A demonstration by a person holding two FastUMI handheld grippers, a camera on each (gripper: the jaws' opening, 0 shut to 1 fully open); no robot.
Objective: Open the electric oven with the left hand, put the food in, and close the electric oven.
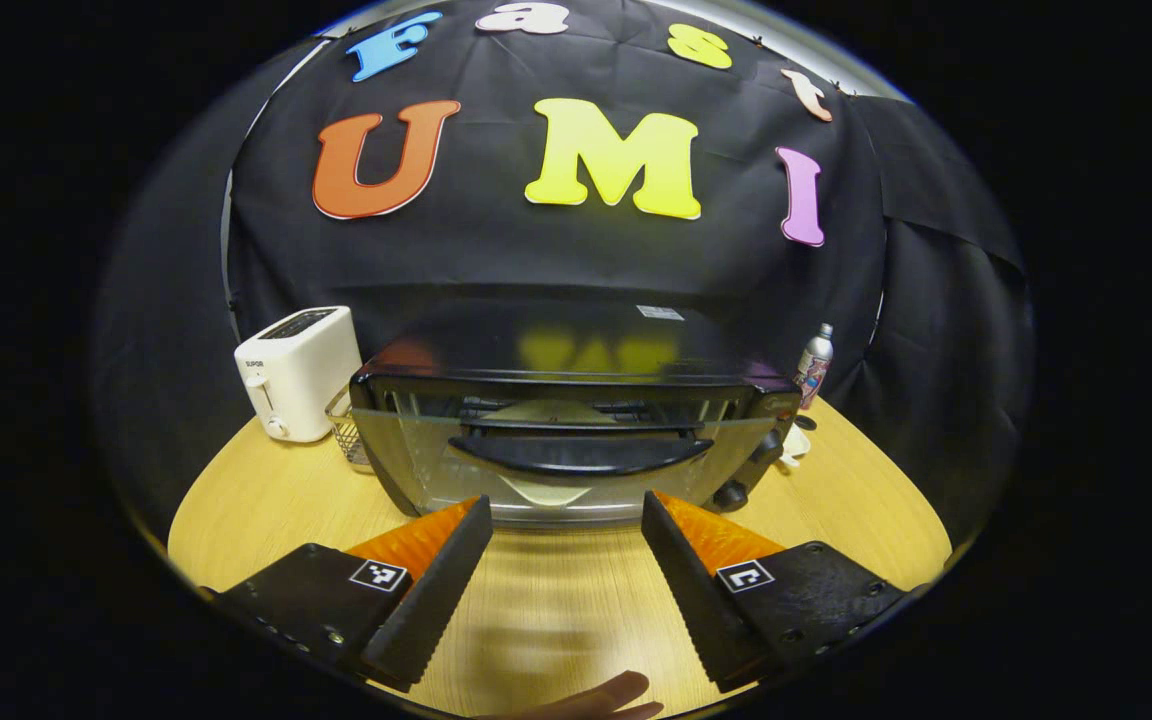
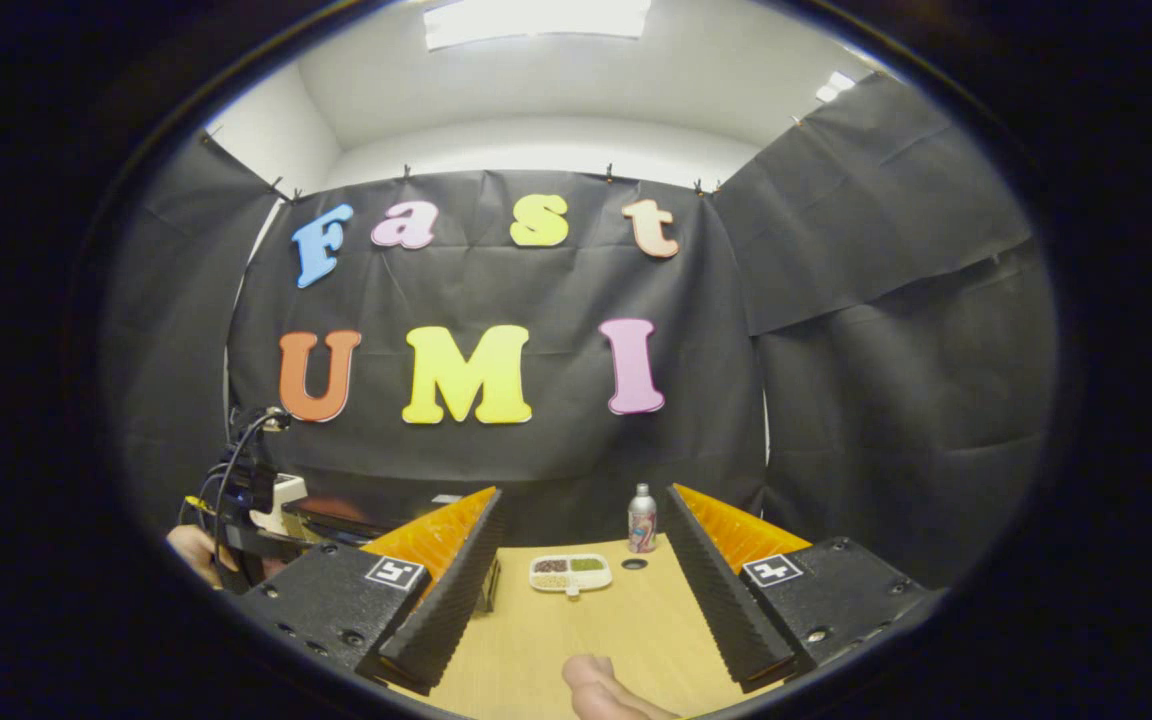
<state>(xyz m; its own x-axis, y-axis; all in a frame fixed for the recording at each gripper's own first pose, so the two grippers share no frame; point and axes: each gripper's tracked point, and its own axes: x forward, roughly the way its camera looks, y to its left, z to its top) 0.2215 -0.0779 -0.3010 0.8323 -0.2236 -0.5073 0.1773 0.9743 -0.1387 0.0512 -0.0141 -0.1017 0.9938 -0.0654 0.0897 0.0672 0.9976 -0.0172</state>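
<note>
A black electric oven [image 1: 576,345] stands on the round wooden table, straight ahead in the left gripper view. Its glass door [image 1: 416,465] looks tilted outward at the top, and the black handle [image 1: 581,455] lies across it. A pale round shape shows through the glass. My left gripper [image 1: 566,503] is open just in front of the door, below the handle and touching nothing. A white compartment tray of food [image 2: 570,573] rests on the table beyond my right gripper [image 2: 584,498], which is open and holds nothing. The oven's corner [image 2: 356,515] shows at the left in the right gripper view.
A white toaster [image 1: 296,370] and a wire basket [image 1: 349,435] stand left of the oven. A small bottle [image 2: 642,518] stands behind the tray, also seen as the bottle [image 1: 814,365] right of the oven. A dark ring [image 2: 634,564] lies beside the tray. Black cloth walls enclose the table.
</note>
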